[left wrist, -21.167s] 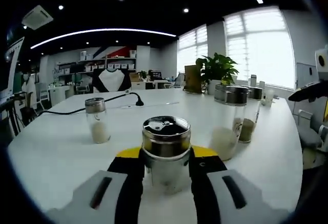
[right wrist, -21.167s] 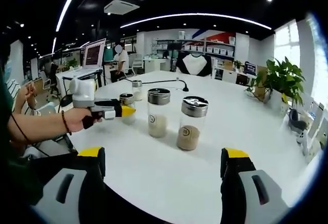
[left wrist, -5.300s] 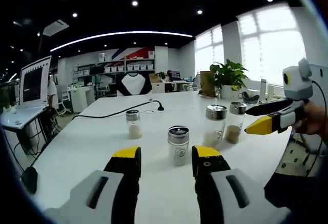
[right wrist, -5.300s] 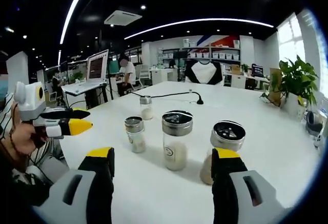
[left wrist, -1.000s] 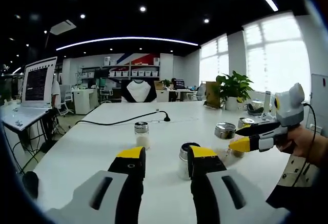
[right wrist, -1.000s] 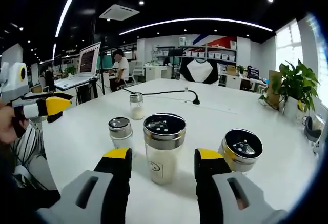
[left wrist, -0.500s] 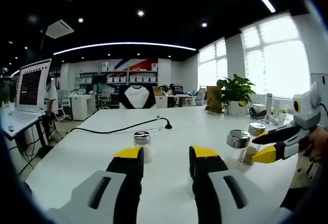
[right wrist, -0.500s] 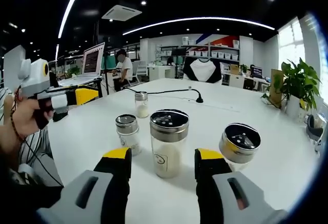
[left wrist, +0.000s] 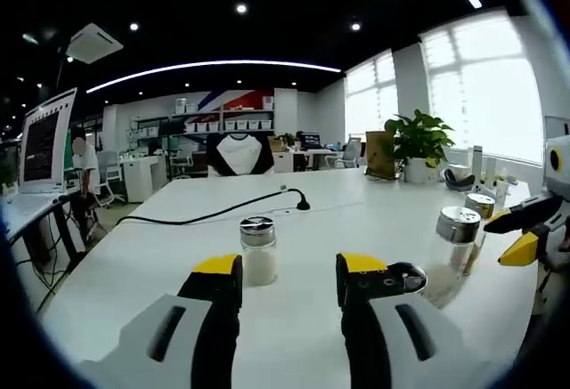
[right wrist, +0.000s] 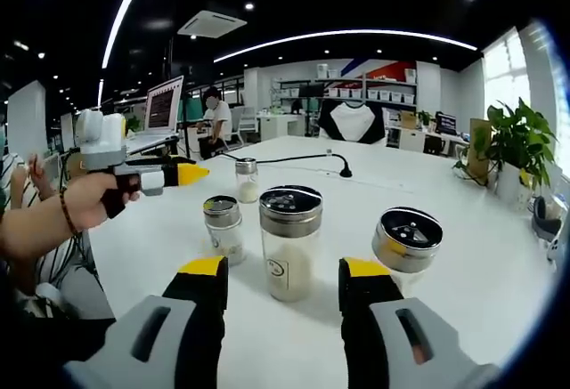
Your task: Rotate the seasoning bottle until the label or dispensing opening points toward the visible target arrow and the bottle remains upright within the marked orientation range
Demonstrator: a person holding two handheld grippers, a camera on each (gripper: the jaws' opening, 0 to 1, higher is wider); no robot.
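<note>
White office surface holds four upright bottles. One tall clear glass seasoning bottle with a steel lid stands just ahead of the right gripper, between its apart jaws, untouched. Left gripper also gapes, holding nothing.

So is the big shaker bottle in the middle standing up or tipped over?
Standing up. In the right gripper view the big bottle sits flat on the table, lid on top.

Four seasoning bottles stand on the table: tall bottle centre, near; wide bottle to its right; small bottle left; smallest bottle behind.
</note>
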